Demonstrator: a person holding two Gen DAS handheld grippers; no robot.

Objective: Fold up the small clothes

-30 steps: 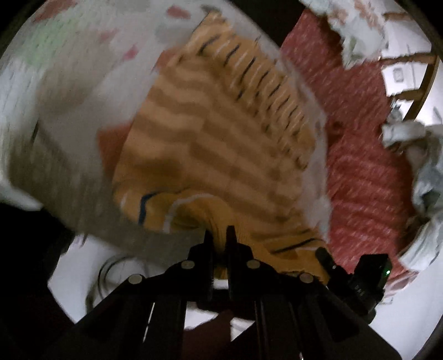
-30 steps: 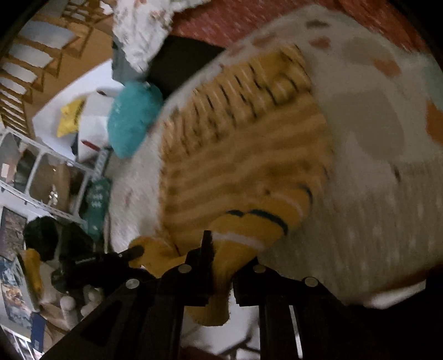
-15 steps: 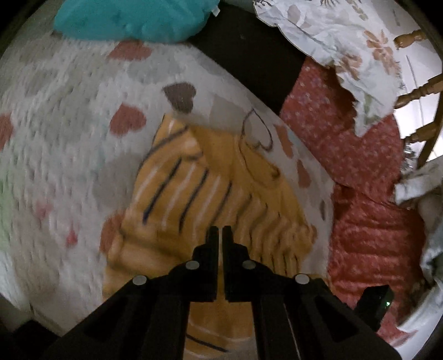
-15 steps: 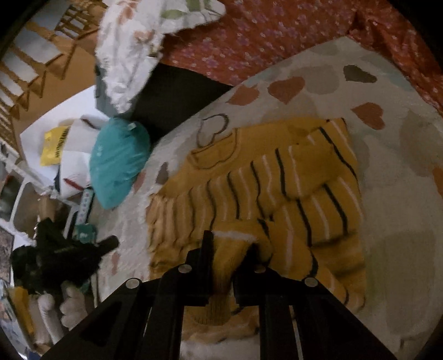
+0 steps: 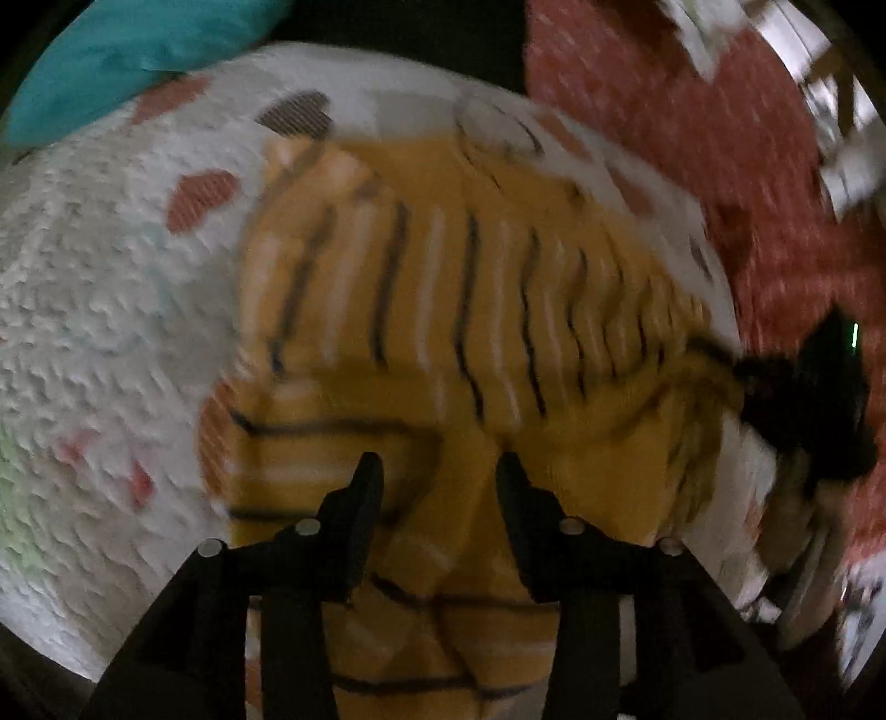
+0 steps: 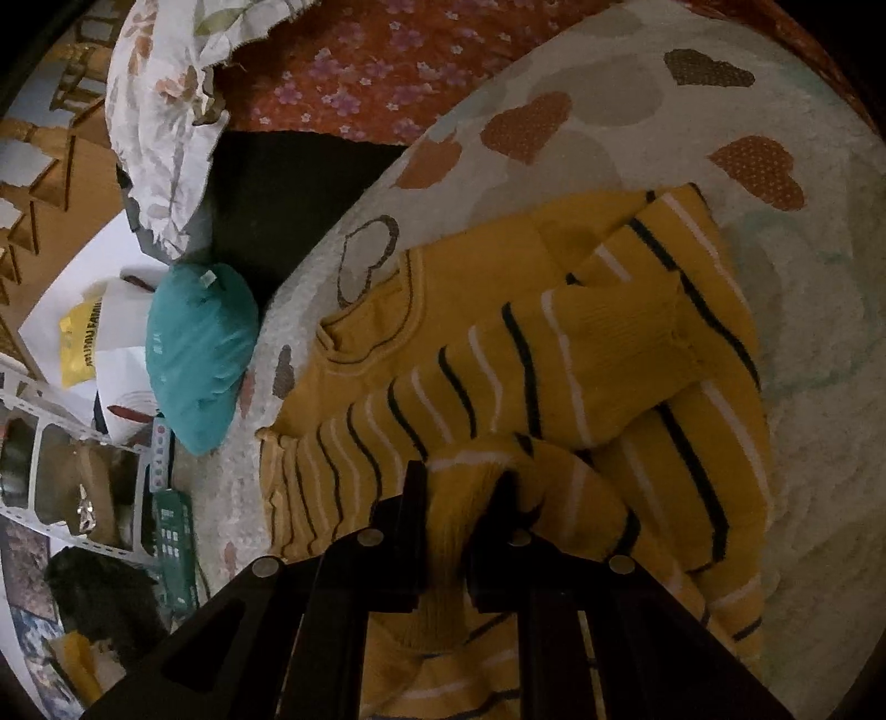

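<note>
Sweater (image 5: 443,310), one only, yellow with dark and white stripes, fills the middle of the blurred left wrist view, lying on a white blanket (image 5: 99,310) printed with hearts. One teal cushion (image 5: 127,50) sits at eleven o'clock, red floral cloth (image 5: 720,155) at two o'clock. The left gripper (image 5: 437,471) has its jaws opening, the two fingers standing apart over a folded sleeve at six o'clock; yellow knit shows between them, but the pads do not press on it. The right gripper (image 5: 808,399) appears dark at three o'clock, at the sweater's edge.

In the right wrist view the same single sweater (image 6: 554,354) lies partly folded on the blanket (image 6: 819,343), sleeves laid across the body. One teal cushion (image 6: 199,354) rests at nine o'clock, one floral pillow (image 6: 166,111) at eleven o'clock. The right gripper (image 6: 462,487) is clenched on a bunched fold of the sweater at six o'clock, its fingers narrowly apart with the knit pinched between them.
</note>
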